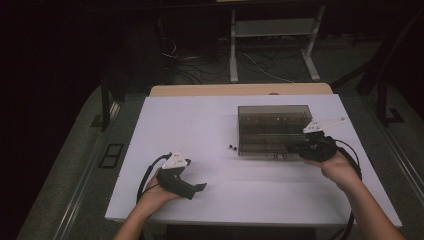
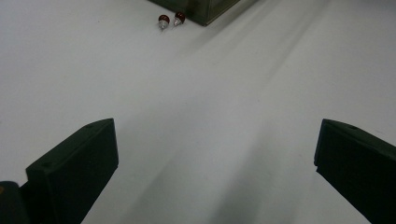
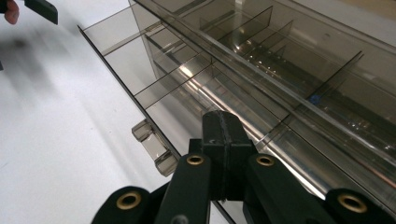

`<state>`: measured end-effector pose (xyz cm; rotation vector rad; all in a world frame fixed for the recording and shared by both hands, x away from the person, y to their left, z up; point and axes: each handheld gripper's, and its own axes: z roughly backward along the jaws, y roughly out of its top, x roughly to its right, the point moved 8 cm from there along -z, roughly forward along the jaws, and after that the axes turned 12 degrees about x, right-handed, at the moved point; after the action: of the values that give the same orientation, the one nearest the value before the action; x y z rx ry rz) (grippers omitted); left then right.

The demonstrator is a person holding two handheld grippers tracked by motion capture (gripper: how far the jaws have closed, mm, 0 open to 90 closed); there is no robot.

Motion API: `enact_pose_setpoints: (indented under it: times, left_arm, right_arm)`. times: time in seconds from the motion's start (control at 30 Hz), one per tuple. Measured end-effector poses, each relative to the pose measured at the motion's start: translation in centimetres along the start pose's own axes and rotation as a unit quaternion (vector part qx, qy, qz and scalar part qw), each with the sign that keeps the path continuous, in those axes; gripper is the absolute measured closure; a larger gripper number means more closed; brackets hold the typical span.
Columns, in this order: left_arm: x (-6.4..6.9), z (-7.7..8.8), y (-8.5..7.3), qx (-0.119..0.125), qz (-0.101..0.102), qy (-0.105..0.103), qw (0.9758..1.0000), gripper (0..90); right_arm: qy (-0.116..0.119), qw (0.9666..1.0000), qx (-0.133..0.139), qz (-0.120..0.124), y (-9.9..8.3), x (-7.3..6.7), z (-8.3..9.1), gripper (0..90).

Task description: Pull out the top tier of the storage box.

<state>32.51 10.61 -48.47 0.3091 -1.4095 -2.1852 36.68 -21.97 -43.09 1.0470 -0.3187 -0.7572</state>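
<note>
Smoky clear plastic organizer box (image 1: 272, 131), thin dividers inside; right claw (image 3: 223, 126) pressed together against it, left claw (image 2: 215, 158) apart.

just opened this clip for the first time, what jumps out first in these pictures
The smoky transparent plastic organiser box with its many dividers stands out on the right half of the white table. The right tongs are shut, their tip at the box's front wall near a clear latch. Two tiny red-headed pins lie just left of the box, and the left tongs rest open over bare table.
</note>
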Motion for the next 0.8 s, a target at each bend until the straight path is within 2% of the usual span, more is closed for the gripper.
enact_pose_setpoints:
  times: [0.8]
  left_arm:
    - [0.06, -0.06, 0.06, 0.003, 0.004, -0.001, 1.0, 0.0]
  right_arm:
    - [0.006, 0.9999, -0.014, 0.003, -0.55, -0.72, 0.1, 88.9]
